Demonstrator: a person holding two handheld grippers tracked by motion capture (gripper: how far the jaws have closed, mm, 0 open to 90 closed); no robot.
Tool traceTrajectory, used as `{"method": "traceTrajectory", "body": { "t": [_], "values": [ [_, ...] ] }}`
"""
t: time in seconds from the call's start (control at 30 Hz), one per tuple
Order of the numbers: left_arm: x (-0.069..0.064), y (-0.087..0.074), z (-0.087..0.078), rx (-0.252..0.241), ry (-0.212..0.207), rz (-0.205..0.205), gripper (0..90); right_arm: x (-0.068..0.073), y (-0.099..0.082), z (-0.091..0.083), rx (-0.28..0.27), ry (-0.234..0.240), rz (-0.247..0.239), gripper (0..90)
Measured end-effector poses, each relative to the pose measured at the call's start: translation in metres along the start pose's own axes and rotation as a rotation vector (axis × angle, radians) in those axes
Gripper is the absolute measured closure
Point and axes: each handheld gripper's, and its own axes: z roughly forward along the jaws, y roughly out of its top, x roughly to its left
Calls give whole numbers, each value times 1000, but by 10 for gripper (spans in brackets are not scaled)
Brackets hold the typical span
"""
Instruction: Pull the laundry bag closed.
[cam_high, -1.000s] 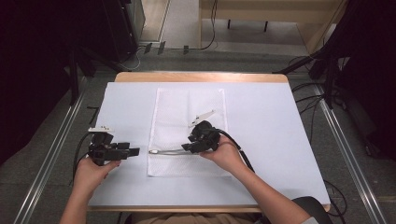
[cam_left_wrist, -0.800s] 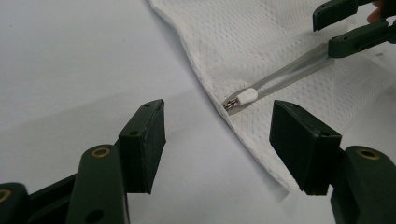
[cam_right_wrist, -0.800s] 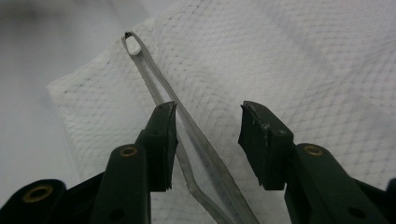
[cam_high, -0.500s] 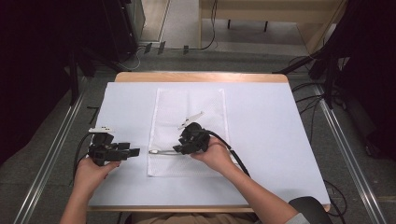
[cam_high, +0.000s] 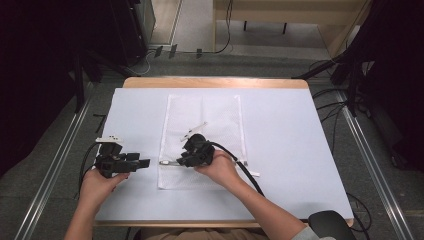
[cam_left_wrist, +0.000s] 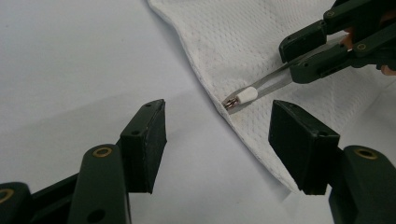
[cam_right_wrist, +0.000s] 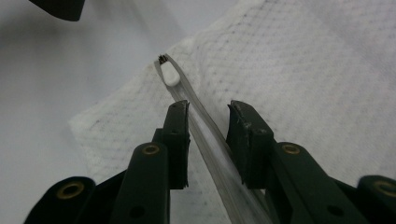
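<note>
White mesh bag (cam_high: 202, 140) flat mid-table; zipper strip (cam_right_wrist: 205, 128) runs along its near edge, long axis toward the left gripper (cam_high: 145, 162). Right gripper (cam_right_wrist: 208, 119) nearer: strip between its jaws, which have just been closing, gap left, not pinching yet. White pull tab (cam_left_wrist: 246, 95) sits ahead of the left's spread, empty jaws.

A mesh bag (cam_high: 204, 140) lies flat at the middle of the tabletop (cam_high: 300, 140). The left hand-held gripper (cam_high: 142, 162) sits just left of it; the right hand-held gripper (cam_high: 181, 161) rests over its near edge, astride the zipper pull (cam_high: 169, 162).
</note>
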Motion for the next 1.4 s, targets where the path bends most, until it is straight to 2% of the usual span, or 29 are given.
{"method": "traceTrajectory", "body": {
  "t": [0.2, 0.33, 0.43, 0.53, 0.8, 0.97, 1.0, 1.1, 1.17, 1.4],
  "values": [
    [0, 0, 0, -4, -1, 3, 385, 10, 7, 12, 4, 23, -18, 754],
    [0, 0, 0, -5, -2, 4, 393, 13, 8, 19, 12, 39, -11, 778],
    [-2, -2, 1, -11, -8, 31, 422, 14, 8, 22, 18, 43, -7, 781],
    [-3, -2, 2, -4, -10, 38, 453, 17, 9, 27, 28, 54, -11, 780],
    [0, -4, 3, -3, -20, 18, 469, 20, 15, 38, 15, 65, 4, 781],
    [0, -5, 3, 0, -20, 25, 499, 23, 19, 43, 12, 62, 13, 801],
    [1, -5, 4, 5, -25, 20, 506, 22, 21, 44, 14, 60, 6, 807],
    [3, -5, 7, 44, -61, -48, 549, 26, 26, 49, 24, 55, 4, 843],
    [3, -5, 9, 50, -66, -52, 557, 26, 26, 50, 20, 56, 1, 853],
    [2, -4, 13, 54, -66, -25, 555, 25, 27, 46, 17, 55, -11, 874]
  ]
}}
